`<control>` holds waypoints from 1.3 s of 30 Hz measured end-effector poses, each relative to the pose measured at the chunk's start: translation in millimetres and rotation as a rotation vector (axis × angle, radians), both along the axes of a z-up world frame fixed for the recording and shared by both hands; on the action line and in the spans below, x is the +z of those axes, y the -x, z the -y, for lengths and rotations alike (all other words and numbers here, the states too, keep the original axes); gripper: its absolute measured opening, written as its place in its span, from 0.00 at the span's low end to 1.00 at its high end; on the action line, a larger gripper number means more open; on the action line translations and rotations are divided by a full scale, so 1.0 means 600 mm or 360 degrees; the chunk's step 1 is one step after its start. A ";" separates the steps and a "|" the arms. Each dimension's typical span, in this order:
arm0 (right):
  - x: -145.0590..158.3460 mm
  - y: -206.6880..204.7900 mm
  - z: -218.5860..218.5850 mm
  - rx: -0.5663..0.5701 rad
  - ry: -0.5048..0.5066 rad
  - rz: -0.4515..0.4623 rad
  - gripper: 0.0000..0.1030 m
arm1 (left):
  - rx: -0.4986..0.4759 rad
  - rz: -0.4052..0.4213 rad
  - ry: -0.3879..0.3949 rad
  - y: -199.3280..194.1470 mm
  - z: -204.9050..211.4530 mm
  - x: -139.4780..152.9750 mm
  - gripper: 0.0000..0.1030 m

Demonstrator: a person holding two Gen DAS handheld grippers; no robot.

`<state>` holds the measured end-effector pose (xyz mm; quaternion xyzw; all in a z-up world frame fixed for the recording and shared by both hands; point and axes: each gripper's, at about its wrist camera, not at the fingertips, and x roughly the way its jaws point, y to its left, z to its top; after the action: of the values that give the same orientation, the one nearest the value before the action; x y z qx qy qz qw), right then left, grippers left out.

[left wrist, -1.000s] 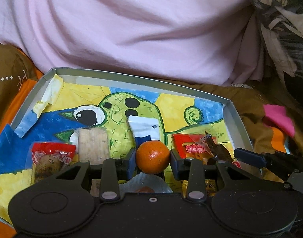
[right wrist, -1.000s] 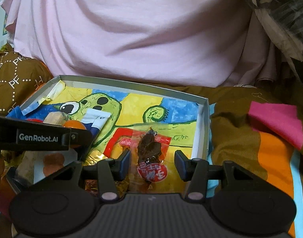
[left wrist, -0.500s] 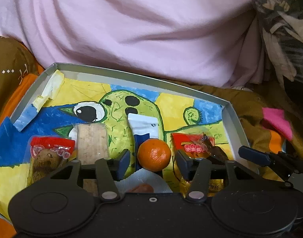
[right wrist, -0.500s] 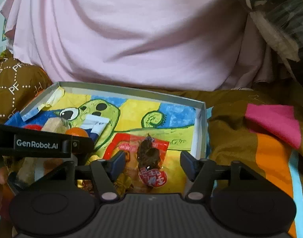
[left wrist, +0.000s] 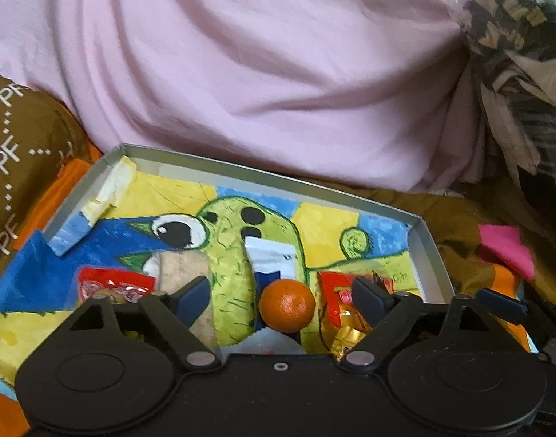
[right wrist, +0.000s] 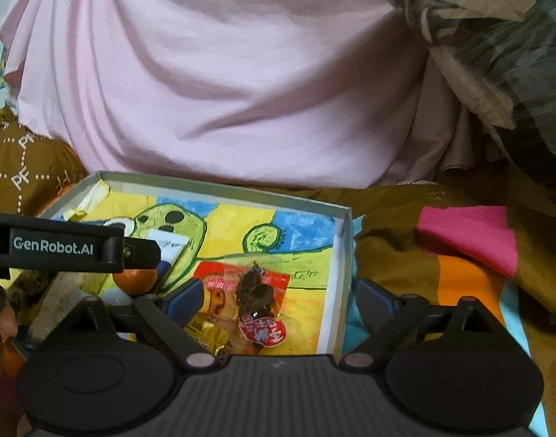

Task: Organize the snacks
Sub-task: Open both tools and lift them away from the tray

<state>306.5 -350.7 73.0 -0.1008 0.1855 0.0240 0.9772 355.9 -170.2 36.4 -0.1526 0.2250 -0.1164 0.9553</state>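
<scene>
A shallow grey box [left wrist: 427, 247] lined with a yellow, blue and green cartoon drawing holds the snacks. In the left wrist view a small orange [left wrist: 287, 304] lies free between the fingers of my open left gripper [left wrist: 286, 296]. Beside it lie a white and blue packet [left wrist: 272, 260], a pale cracker bar [left wrist: 181, 271], a red wrapped snack [left wrist: 116, 286] and a red packet [left wrist: 336, 291]. My right gripper [right wrist: 278, 298] is open above a clear packet of dark dried fruit with a red label [right wrist: 258, 298]. The box's right wall [right wrist: 340, 276] lies between its fingers.
A pink sheet [left wrist: 278, 73] bulges behind the box. Brown, orange and pink bedding [right wrist: 467, 240] lies to the right, a brown patterned cushion [left wrist: 12, 153] to the left. A gold wrapper [right wrist: 205, 331] lies near the box's front. The left gripper's body [right wrist: 59, 245] crosses the right wrist view.
Both grippers have opened wide and drawn back. The orange, held a second ago, now lies free in the box. The dried fruit packet stays where it was.
</scene>
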 end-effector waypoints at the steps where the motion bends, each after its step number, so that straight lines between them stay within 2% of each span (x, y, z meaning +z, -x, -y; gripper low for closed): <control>1: 0.002 0.003 0.000 0.0000 -0.0008 0.0005 0.94 | 0.0016 0.0002 0.0003 0.001 -0.002 0.001 0.92; 6: 0.015 0.023 0.001 -0.0020 -0.0033 0.0046 0.99 | 0.0125 0.0007 -0.0005 0.008 -0.010 0.007 0.99; 16: 0.042 0.065 -0.004 -0.0065 -0.0050 0.0113 1.00 | 0.0228 0.0034 -0.0008 0.039 -0.030 0.029 0.99; 31: 0.079 0.153 -0.024 -0.0072 -0.0132 0.0164 1.00 | 0.0271 0.0030 -0.0072 0.123 -0.081 0.059 0.99; 39: 0.094 0.195 -0.027 -0.0088 -0.0245 0.0179 1.00 | 0.0288 0.0024 -0.0110 0.168 -0.101 0.066 0.99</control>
<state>189.4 -334.3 129.3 -0.0214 0.1308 0.0055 0.9912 254.8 -109.3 75.9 -0.1385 0.2070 -0.0231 0.9682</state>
